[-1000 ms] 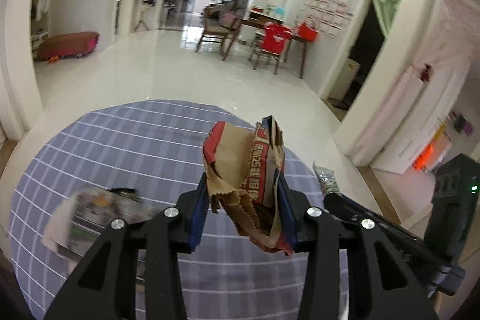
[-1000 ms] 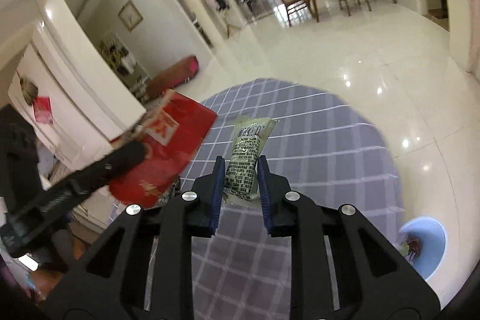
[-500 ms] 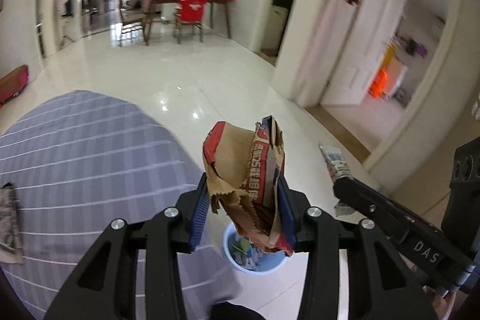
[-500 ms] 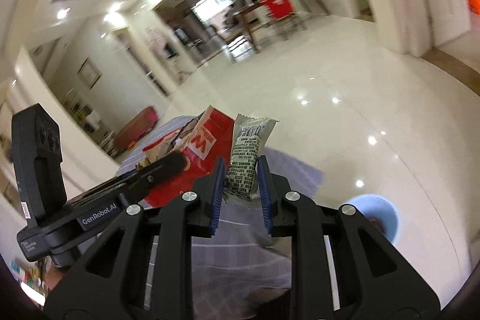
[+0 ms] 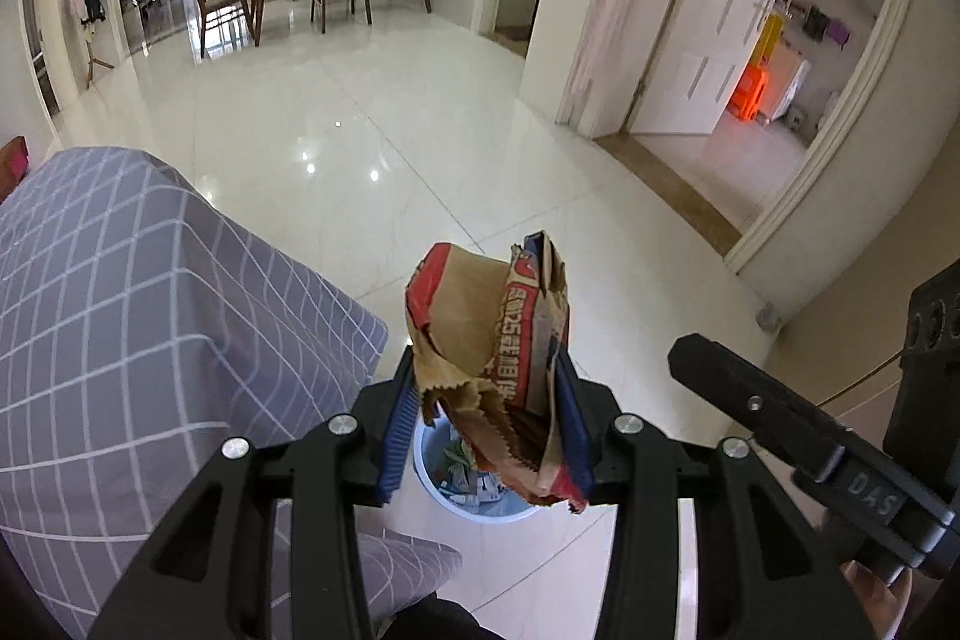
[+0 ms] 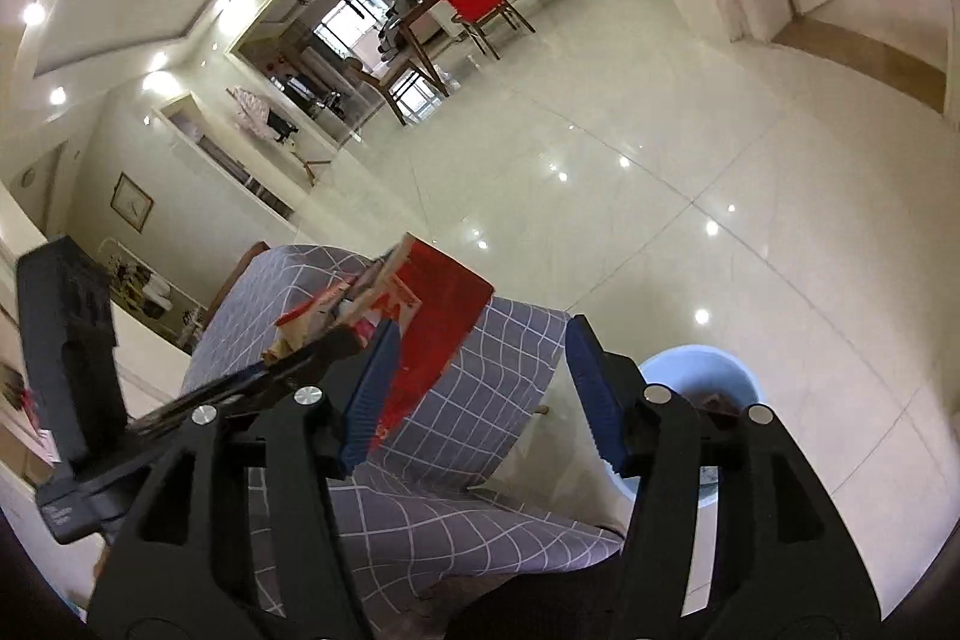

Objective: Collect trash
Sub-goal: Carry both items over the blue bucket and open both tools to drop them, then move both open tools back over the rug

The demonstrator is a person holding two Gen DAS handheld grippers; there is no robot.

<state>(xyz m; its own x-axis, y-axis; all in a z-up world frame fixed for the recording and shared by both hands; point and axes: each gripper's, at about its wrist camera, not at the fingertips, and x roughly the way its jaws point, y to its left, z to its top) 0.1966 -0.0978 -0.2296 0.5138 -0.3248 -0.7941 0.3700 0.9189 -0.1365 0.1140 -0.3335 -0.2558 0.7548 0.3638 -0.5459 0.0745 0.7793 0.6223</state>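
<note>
Left tongs (image 5: 486,418) squeeze crumpled brown-and-red paper bag (image 5: 492,340), round light-blue plastic bin (image 5: 480,505) straight below on floor. Right tongs (image 6: 480,394) opening, empty.

"DAS" in pale letters on the right gripper (image 5: 864,484) body; red Chinese print on the crumpled paper bag (image 5: 510,340), illegible.

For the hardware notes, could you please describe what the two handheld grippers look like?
Both grippers, left gripper and right gripper, have matte black angular fingers with cut-out openings, silver round screws and ribbed blue pads. The right one's body bears white "DAS" lettering.
</note>
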